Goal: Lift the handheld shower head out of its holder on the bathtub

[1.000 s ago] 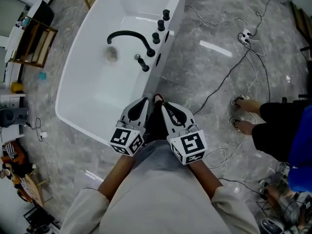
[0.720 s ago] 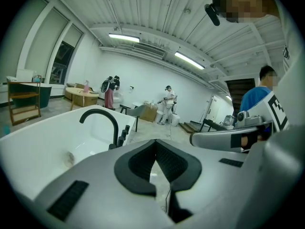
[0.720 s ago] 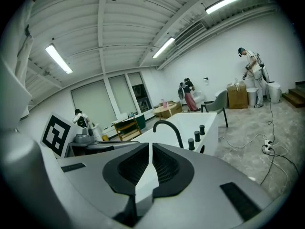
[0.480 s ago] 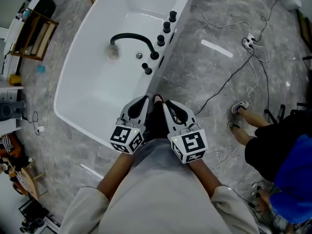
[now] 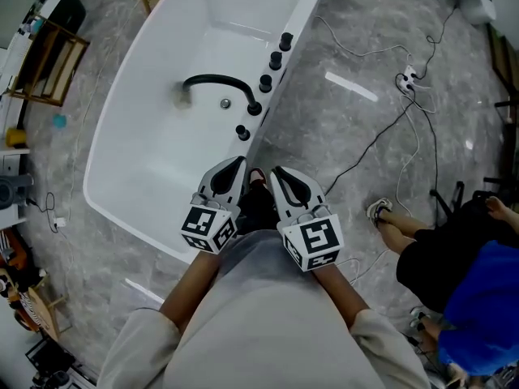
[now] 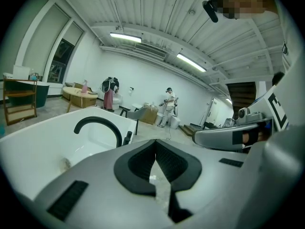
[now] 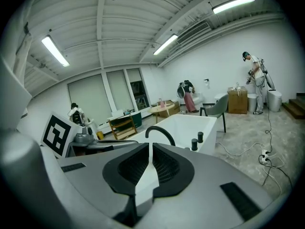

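Currently, the head view shows the left gripper [image 5: 239,164] and right gripper [image 5: 276,173] held near the body, well apart from the shower head [image 5: 242,132], probably the nearest black post on the bathtub [image 5: 122,136] rim. Left gripper view: jaws pressed together, empty, since nothing is within reach. Right gripper view: likewise, aimed along the rim.

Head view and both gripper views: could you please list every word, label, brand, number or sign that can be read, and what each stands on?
No readable words, brands or numbers in any view.
On the left gripper, the cube: a black-and-white square code, no letters.
On the right gripper, the cube: the same kind of code, no letters.
On the cardboard box: any print is too small to make out.
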The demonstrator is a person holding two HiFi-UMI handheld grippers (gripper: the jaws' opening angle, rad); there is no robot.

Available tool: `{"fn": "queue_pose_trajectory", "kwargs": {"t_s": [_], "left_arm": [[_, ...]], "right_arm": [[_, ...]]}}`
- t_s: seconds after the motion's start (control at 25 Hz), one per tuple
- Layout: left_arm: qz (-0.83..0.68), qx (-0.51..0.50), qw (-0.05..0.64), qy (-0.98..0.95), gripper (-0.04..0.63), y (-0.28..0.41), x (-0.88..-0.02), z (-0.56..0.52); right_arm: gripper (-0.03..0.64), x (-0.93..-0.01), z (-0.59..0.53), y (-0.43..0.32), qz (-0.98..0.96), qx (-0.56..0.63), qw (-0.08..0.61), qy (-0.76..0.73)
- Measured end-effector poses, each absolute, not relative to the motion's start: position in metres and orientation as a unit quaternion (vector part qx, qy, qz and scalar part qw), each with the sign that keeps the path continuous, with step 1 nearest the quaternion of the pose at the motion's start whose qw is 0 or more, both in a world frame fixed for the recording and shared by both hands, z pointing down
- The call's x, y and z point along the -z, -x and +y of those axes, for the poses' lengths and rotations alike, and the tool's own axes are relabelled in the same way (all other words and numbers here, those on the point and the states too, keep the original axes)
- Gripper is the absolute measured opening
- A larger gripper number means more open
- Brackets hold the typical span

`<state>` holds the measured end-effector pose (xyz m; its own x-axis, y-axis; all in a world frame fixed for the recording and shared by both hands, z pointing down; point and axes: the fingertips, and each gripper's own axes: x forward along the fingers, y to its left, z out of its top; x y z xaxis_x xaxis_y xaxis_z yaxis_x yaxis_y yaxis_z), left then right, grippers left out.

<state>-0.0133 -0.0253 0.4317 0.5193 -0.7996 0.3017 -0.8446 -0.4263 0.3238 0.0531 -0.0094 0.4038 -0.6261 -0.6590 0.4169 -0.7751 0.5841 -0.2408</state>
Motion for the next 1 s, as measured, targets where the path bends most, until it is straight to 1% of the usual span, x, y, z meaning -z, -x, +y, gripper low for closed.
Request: {"fn": "queue_pose_trajectory", "kwargs": {"t_s": [0.32,0.52,0.84,1.0], "left_arm": [[-0.481,-0.027,0.211,-0.85,0.005,0.04,-0.419,-0.062],[-0.484,-0.021,0.189,-0.854,0.005,0.053,-0.416,-0.078],[-0.509,-0.024,0.2,-0.837,0.006,0.076,-0.435,-0.075],[-0.513,-0.043,0.211,-0.831,0.006,0.08,-0.457,-0.072]], "right_arm": [[0.02,-0.389,-0.048,-0.027,-0.882,-0.175,0.143,-0.413],[0.02,-0.387,-0.064,-0.014,-0.884,-0.163,0.142,-0.413],[0.02,-0.4,-0.069,0.002,-0.886,-0.179,0.16,-0.397],[0.02,-0.412,-0.069,0.009,-0.886,-0.193,0.17,-0.385]]}}
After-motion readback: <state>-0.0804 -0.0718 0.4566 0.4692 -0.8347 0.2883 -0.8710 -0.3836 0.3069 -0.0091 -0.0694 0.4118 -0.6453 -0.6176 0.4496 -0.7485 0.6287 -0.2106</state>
